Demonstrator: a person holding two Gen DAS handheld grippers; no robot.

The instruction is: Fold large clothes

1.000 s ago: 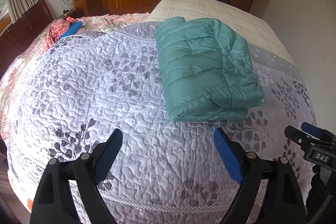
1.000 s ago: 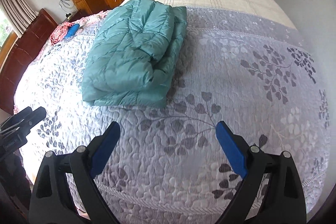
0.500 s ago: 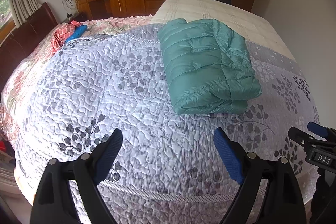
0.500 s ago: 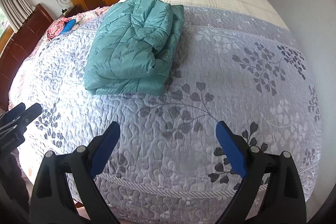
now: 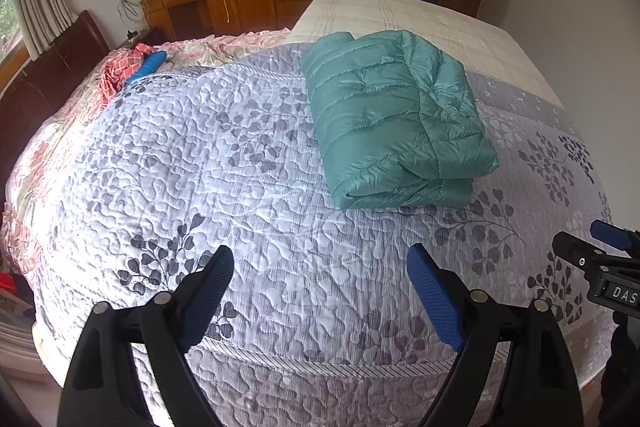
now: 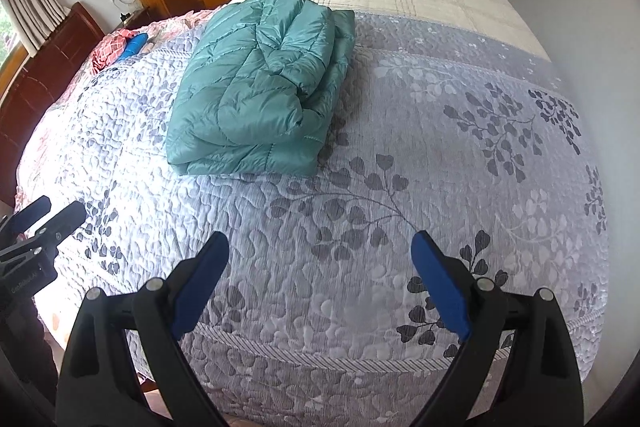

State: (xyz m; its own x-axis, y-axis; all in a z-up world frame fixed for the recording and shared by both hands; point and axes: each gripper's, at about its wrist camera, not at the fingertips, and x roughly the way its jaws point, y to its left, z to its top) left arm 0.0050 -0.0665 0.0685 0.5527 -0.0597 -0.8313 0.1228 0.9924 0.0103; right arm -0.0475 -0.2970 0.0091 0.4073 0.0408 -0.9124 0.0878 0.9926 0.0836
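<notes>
We find the teal down jacket (image 5: 394, 119) already folded into a compact, layered bundle, lying on the grey leaf-patterned quilt (image 5: 208, 163) that covers the bed. In our judgement the folding itself looks finished: edges are stacked and nothing trails loose, though the open side in the right wrist view shows puffy layers that could spring apart.

Our left gripper (image 5: 320, 283) hovers released above the quilt near the bed's near edge, its blue pads wide apart and grasping nothing; the jacket lies ahead of it and to its right, well apart. Our right gripper (image 6: 320, 275) is likewise released and empty, with the jacket (image 6: 260, 87) ahead and to its left. So the bundle sits between the two lines of sight, beyond both.

If anything remains, we think it calls for pressing the top layer flat or simply leaving the bundle alone.

Farther off lie a red checked cloth (image 5: 120, 71) by the dark headboard (image 5: 52, 67), and a wooden desk (image 5: 188, 3).
</notes>
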